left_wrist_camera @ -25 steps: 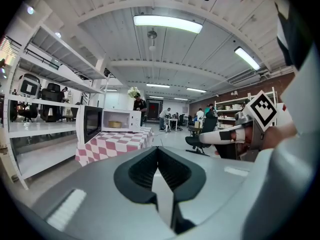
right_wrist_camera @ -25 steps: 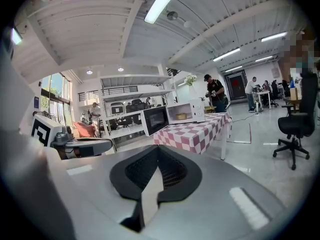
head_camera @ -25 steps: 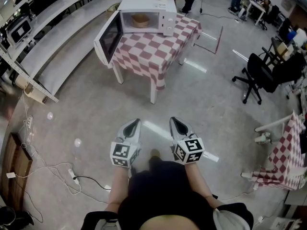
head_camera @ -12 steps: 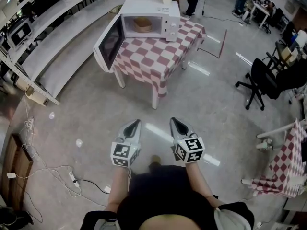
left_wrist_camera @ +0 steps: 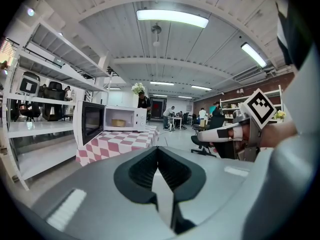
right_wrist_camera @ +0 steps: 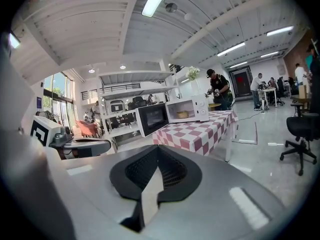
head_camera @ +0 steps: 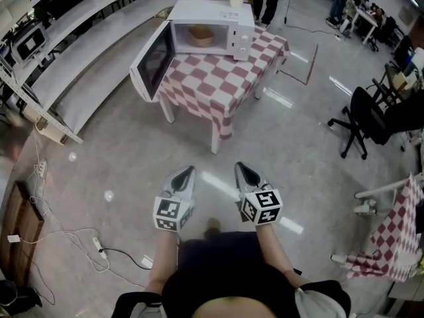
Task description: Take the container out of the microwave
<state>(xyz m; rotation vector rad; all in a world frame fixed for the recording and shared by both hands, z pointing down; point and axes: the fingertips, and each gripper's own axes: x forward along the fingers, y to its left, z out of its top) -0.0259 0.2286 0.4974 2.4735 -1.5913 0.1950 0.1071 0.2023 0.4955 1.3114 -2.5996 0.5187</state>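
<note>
1. My left tongs [head_camera: 188,170] are closed tight. In the left gripper view the dark pads meet in one seam with nothing between them.
2. My right tongs [head_camera: 240,167] are also pressed together and empty, their pads meeting the same way in the right gripper view.
3. Both tongs hang side by side, close in front of my body, over the glossy grey floor [head_camera: 132,151]. Their tips point toward the far surface, and neither touches anything.
4. Each carries its cube with black-and-white square markers at the rear, the left cube [head_camera: 167,214] and the right cube [head_camera: 260,207].
5. The white microwave [head_camera: 212,22] stands well apart from me, at the far end of a surface covered with a red-and-white checked cloth [head_camera: 218,78].
6. Its dark-windowed door [head_camera: 154,61] is swung wide open to the left, hanging out past the cloth's edge.
7. The tan round container [head_camera: 201,36] sits inside the lit microwave cavity, on its floor, untouched.
8. Long pale grey shelves [head_camera: 79,45] run along the left side of the room.
9. A black office chair [head_camera: 371,114] stands on the floor to the right.
10. White cables [head_camera: 66,234] lie on the floor at my lower left.
</note>
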